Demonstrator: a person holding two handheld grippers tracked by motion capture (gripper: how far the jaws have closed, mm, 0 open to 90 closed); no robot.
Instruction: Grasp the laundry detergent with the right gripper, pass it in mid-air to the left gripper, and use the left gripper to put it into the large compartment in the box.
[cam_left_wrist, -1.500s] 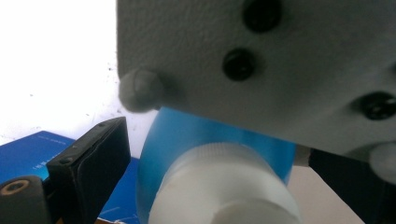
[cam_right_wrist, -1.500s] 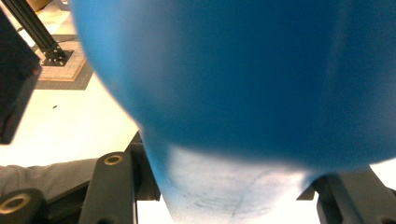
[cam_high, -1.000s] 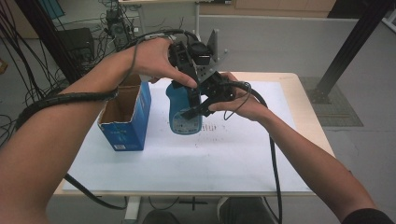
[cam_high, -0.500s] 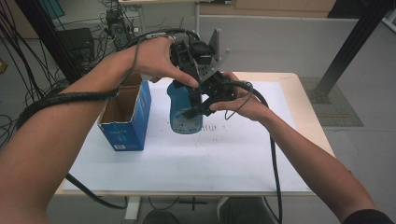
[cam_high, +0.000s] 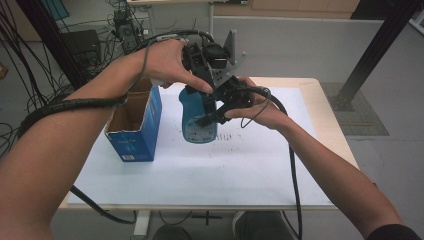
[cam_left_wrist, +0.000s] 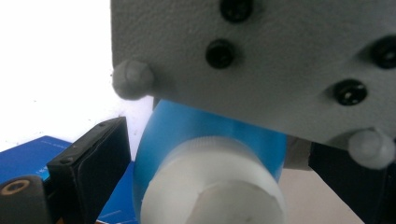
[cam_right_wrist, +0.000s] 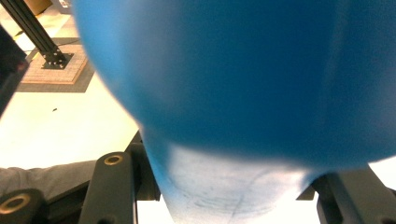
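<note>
Bottle upright between both tongs, beside open blue box.

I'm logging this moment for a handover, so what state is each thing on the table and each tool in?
Blue plastic bottle with white cap: upright, cap on, held between both tools.
Blue cardboard box: upright on the table, top flaps open, apart from the bottle.
Right tool: shut on the bottle's body.
Left tool: jaws either side of the white cap; contact unclear.
White table sheet: flat, marked with dark specks.
</note>
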